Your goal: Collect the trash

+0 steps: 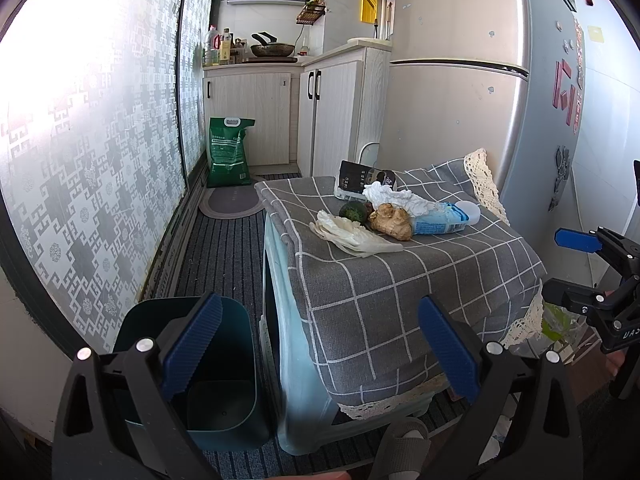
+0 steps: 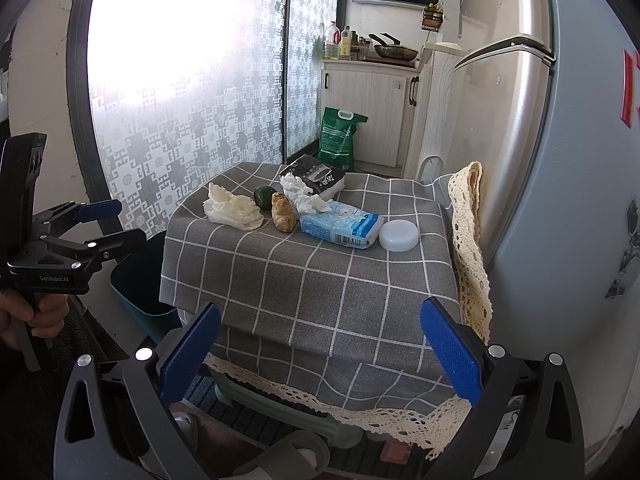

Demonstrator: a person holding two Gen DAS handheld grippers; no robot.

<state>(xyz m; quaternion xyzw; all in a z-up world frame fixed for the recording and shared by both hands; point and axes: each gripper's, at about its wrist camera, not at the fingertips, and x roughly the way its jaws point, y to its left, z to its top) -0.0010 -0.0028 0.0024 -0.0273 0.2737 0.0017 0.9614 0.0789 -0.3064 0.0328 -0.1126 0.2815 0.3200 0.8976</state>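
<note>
Hovering wide open and empty, the left hand-held gripper (image 1: 320,344) and right hand-held gripper (image 2: 320,348) are facing the trash (image 2: 234,208) heaped on the cloth-covered surface (image 2: 320,280), with the bin (image 1: 224,380) waiting beside it on the floor.

Both the left tongs (image 1: 320,346) and the right tongs (image 2: 320,350) gape wide and empty, held level.

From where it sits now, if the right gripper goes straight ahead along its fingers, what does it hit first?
Most likely the grey checked cloth on the table top, well short of the wipes pack and white lid. The right gripper is open and empty. Its height above the cloth is unclear.
</note>
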